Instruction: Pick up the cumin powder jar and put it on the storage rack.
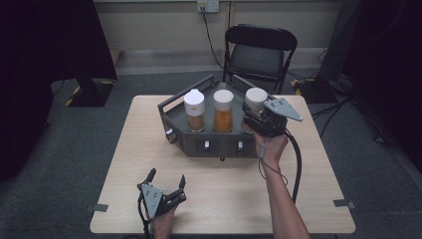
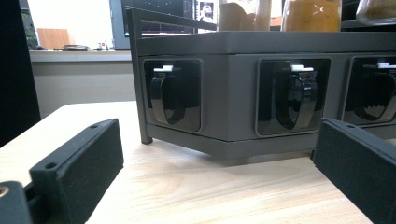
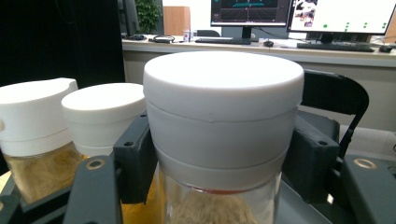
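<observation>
Between the right claw's point(image 3: 224, 154) pinching pads, white-capped jar point(image 3: 223, 116), its lid above them.

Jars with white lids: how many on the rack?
3, in a row on the grey rack: left jar, middle jar with orange contents, right jar clamped by the right gripper. None seem hidden.

- Three white-capped jars: left point(image 1: 194, 109), middle point(image 1: 223, 110), right point(image 1: 255, 99).
- One dark rack point(image 1: 199, 142) on the tabletop point(image 1: 124, 164).
- Two grippers: left point(image 1: 166, 180), right point(image 1: 251, 116).
- One folding chair point(image 1: 259, 52), far side.
</observation>
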Tool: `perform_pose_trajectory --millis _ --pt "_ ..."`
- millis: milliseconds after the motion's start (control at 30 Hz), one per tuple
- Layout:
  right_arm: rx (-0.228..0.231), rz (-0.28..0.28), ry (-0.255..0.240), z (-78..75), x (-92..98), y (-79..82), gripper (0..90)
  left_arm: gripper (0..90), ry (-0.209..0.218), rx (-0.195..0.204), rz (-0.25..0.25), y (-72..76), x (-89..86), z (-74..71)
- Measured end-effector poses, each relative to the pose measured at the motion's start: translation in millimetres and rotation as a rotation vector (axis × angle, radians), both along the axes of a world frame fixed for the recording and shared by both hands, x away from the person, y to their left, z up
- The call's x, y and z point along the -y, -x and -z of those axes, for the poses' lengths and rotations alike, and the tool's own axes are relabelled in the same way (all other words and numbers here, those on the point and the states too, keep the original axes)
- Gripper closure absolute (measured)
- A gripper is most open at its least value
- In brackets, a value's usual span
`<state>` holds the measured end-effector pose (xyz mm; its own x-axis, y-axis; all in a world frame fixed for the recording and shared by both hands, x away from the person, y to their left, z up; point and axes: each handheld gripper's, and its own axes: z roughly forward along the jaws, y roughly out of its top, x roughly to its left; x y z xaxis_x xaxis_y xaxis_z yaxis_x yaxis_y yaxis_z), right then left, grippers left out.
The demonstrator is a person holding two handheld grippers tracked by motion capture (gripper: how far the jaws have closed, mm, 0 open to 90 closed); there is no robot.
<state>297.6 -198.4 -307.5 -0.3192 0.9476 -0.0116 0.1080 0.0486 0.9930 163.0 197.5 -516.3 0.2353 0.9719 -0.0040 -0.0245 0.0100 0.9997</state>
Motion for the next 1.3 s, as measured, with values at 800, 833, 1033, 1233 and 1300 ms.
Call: perform_pose_trajectory --millis 800,833,1033,1233,1300 --pt "-0.026 -0.001 0.020 15.8 -4.3 -24.6 33.8 1.0 0.000 0.001 0.005 -0.1 -0.7 0.2" --pt "-0.029 -0.002 0.021 16.3 -4.5 -25.1 33.8 1.0 0.000 0.001 0.005 -0.1 -0.7 0.2" --pt "-0.050 -0.006 0.003 16.8 -3.1 -29.7 33.8 1.0 0.000 0.001 0.005 -0.1 -0.8 0.2" --pt "-0.053 -0.003 0.006 17.6 -4.3 -31.3 33.8 1.0 0.000 0.001 0.009 -0.2 -1.3 0.3" --pt "-0.049 -0.002 0.005 19.0 -4.3 -30.7 33.8 1.0 0.001 0.001 0.008 -0.2 -1.2 0.2"
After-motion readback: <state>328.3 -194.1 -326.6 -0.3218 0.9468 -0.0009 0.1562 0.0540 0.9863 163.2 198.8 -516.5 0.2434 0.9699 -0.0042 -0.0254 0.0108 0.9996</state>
